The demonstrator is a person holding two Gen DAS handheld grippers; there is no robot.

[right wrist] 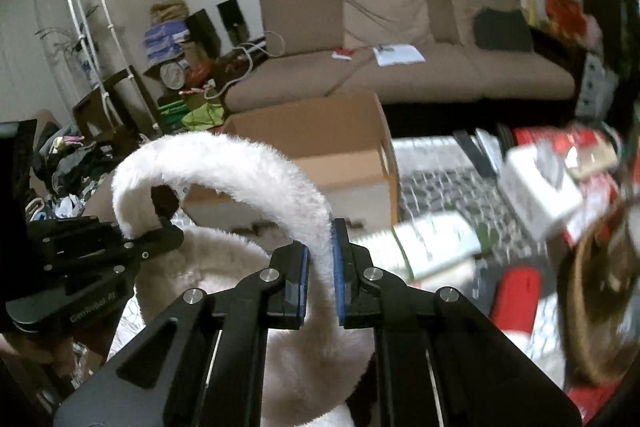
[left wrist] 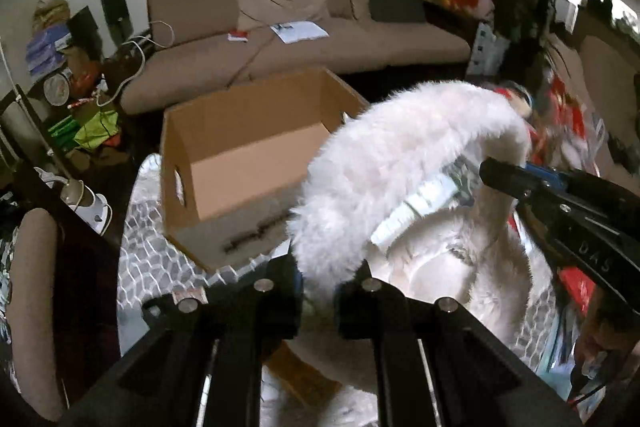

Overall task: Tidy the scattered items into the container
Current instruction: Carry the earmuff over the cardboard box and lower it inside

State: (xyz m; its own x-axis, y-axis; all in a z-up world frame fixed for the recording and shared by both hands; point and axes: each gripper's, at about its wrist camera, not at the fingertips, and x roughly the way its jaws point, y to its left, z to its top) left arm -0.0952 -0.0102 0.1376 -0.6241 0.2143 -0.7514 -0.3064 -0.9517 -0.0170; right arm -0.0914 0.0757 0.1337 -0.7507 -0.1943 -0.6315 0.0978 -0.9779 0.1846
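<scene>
A white fluffy fur piece [left wrist: 400, 155] hangs in an arch between both grippers, lifted above the floor. My left gripper [left wrist: 318, 279] is shut on its near edge. My right gripper [left wrist: 486, 169] pinches the other end at the right of the left wrist view. In the right wrist view the right gripper [right wrist: 320, 255] clamps a strip of the fur piece [right wrist: 224, 163] between its blue pads, and the left gripper [right wrist: 168, 227] grips the far end at the left. An open cardboard box [left wrist: 248, 147] stands on the floor just beyond the fur, seen again as the cardboard box [right wrist: 320, 131].
A tan sofa [left wrist: 304, 47] lies behind the box. The box rests on a patterned rug [left wrist: 152, 259]. To the right lie a white carton [right wrist: 540, 191], a red item [right wrist: 516, 299] and a brown basket [right wrist: 592, 307]. Cluttered bags and shelves fill the left side.
</scene>
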